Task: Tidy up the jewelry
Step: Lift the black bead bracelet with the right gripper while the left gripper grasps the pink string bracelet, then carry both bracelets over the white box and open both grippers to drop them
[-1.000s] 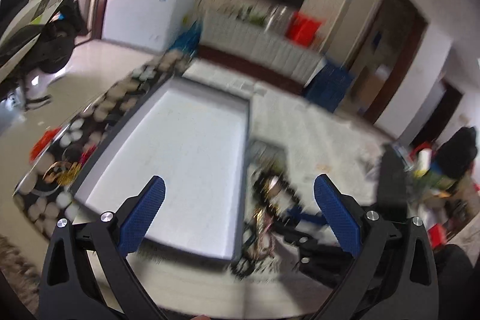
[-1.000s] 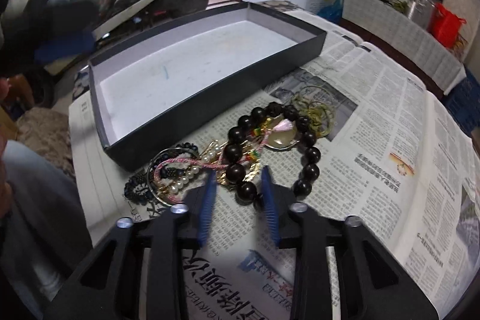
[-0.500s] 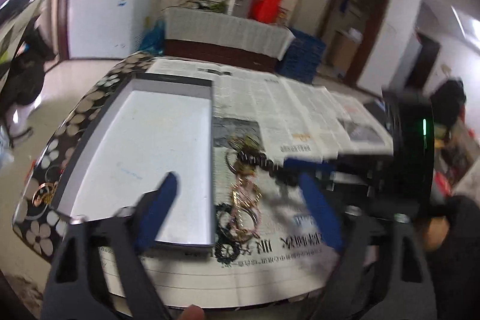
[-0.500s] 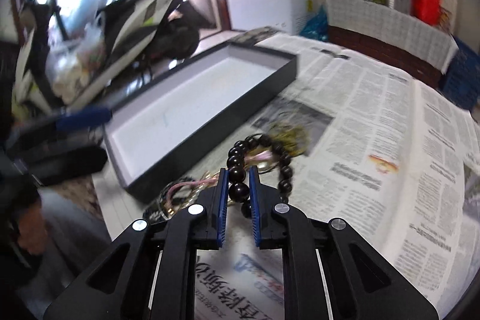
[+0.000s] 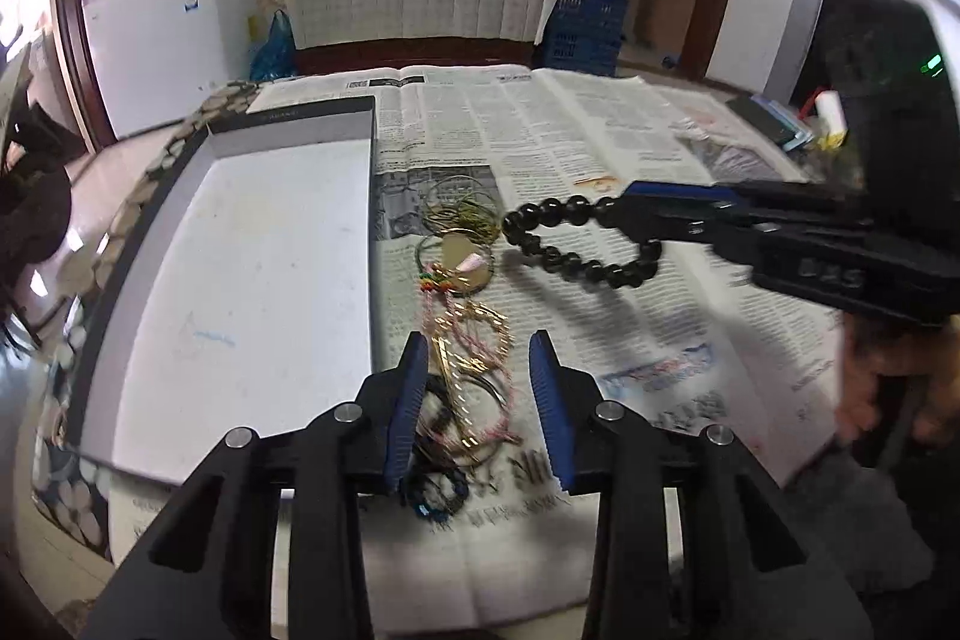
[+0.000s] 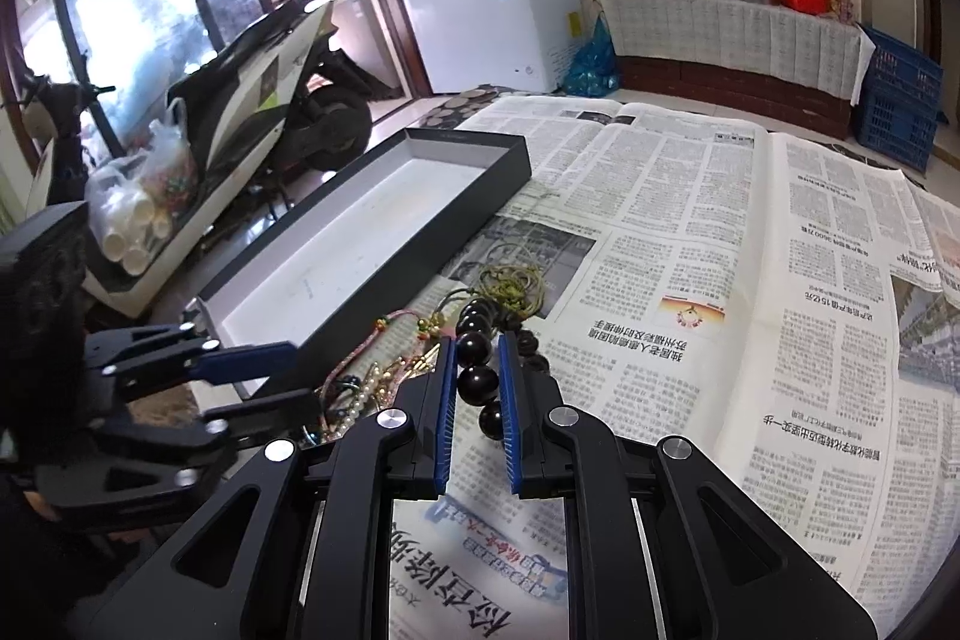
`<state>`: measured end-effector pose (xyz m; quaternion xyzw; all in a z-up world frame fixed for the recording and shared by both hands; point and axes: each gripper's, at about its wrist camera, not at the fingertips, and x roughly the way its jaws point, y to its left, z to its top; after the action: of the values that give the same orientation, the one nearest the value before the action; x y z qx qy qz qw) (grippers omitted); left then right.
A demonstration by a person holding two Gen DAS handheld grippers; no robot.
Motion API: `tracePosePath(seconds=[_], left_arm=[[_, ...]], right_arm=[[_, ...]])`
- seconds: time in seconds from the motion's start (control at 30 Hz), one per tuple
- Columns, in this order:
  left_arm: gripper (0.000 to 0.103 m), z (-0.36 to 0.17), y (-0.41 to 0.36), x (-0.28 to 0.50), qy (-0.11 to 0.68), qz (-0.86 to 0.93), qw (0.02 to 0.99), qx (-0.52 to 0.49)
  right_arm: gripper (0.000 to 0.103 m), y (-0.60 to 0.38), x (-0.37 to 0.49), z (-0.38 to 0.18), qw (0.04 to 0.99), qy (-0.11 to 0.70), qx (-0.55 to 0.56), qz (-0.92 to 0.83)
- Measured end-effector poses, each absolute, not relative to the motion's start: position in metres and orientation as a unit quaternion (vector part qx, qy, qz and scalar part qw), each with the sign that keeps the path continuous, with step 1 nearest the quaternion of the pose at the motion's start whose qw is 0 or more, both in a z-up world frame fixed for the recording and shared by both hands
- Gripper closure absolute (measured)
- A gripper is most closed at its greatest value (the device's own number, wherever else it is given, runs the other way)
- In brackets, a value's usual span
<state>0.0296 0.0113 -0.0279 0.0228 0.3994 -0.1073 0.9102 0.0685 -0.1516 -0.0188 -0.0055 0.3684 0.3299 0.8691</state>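
My right gripper is shut on a dark bead bracelet and holds it lifted above the newspaper; it also shows in the left wrist view, hanging from the right gripper. My left gripper is open over a tangled pile of jewelry: pink cord, gold chains, thin bangles. It shows at the left of the right wrist view. An empty dark box with a white floor lies left of the pile, also in the right wrist view.
Newspaper covers the table. A phone and small items lie at the far right. A scooter, white freezer and blue crate stand beyond the table.
My right gripper closed on the bead bracelet and lifted it off the pile. My left gripper swung over the pile and narrowed its jaws.
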Motion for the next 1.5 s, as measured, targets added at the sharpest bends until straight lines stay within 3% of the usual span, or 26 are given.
tracePosePath(seconds=[0.47,0.6,0.87,1.23,1.5], left_arm=[[0.083,-0.052,0.001,0.064,0.427,-0.071,0.898,0.081],[0.1,-0.052,0.004,0.063,0.429,-0.063,0.898,0.073],[0.1,-0.043,0.003,0.054,0.4,-0.073,0.911,0.07],[0.1,-0.006,0.034,0.037,0.328,-0.051,0.943,-0.025],[0.1,-0.014,0.036,0.043,0.353,-0.053,0.933,-0.04]], right_arm=[[0.088,-0.146,0.068,-0.016,0.864,0.366,-0.005,0.346],[0.088,-0.141,0.068,-0.018,0.862,0.367,-0.013,0.35],[0.088,-0.139,0.066,-0.019,0.859,0.366,-0.007,0.357],[0.091,-0.151,0.065,-0.003,0.849,0.34,0.069,0.398],[0.091,-0.145,0.077,-0.022,0.845,0.396,0.037,0.358]])
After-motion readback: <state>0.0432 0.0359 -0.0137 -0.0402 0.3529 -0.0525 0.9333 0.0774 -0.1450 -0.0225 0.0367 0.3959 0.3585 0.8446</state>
